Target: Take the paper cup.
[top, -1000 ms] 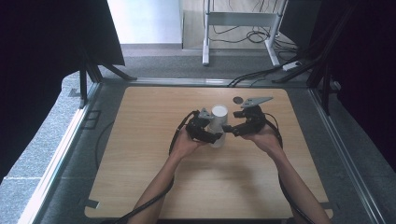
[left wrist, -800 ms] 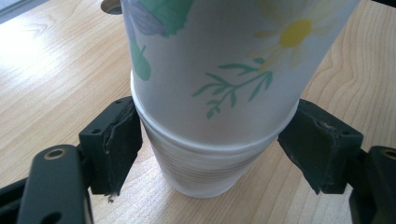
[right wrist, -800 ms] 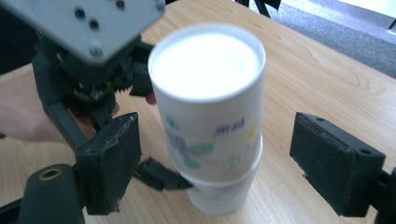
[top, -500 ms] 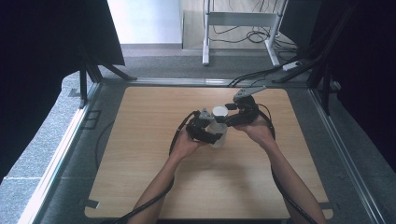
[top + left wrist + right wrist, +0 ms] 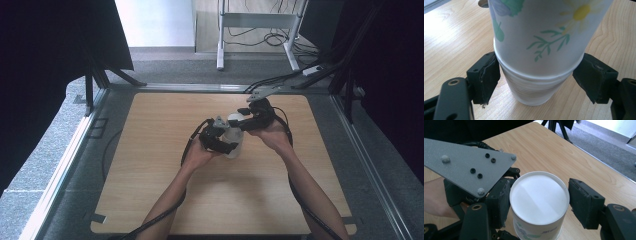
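While straddling the stack mid-tabletop [image 5: 150,190], left tool [image 5: 535,80] low at the plain cup [image 5: 531,93], right tool [image 5: 537,205] at the flowered cup [image 5: 539,32] top, both agape, neither clamped. Could crush thin walls if squeezed hard. Could tip both cups if pulled off-axis.

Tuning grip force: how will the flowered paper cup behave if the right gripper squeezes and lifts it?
Probably light and thin-walled: the flowered cup looks like paper, so a hard squeeze from the right gripper may dent it. It sits upside down, nested over a plain cup, so it may stick or drag that along.
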A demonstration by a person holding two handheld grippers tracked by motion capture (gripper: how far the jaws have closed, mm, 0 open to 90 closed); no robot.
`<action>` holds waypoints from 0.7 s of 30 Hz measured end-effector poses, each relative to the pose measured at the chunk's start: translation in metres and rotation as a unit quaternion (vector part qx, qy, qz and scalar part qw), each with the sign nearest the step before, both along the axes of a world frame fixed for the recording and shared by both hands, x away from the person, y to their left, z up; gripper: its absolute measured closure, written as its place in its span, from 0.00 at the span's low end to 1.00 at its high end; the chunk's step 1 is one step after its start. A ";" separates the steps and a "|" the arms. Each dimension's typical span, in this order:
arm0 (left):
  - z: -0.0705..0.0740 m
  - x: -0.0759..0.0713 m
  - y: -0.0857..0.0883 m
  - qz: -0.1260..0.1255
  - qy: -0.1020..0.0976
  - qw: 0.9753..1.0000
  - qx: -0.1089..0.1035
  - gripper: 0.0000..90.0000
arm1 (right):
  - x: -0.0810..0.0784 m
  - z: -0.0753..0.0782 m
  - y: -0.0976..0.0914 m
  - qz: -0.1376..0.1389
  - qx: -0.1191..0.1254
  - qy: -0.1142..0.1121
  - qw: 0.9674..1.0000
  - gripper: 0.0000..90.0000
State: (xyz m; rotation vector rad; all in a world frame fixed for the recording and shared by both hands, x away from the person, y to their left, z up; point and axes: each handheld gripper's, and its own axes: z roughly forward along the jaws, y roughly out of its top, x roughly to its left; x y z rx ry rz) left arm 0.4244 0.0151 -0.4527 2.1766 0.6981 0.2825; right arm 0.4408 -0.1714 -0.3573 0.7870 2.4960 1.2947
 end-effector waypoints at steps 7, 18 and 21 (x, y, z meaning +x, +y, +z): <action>0.000 0.000 0.000 -0.001 -0.001 1.000 0.001 0.24 | 0.001 0.004 -0.001 -0.002 0.006 0.003 1.000 0.41; -0.001 0.000 0.001 0.000 -0.003 1.000 0.005 0.24 | 0.003 0.023 -0.007 -0.001 0.028 0.005 1.000 0.41; -0.001 -0.001 0.001 0.001 -0.003 1.000 0.004 0.24 | 0.003 0.026 -0.008 -0.003 0.030 0.005 1.000 0.41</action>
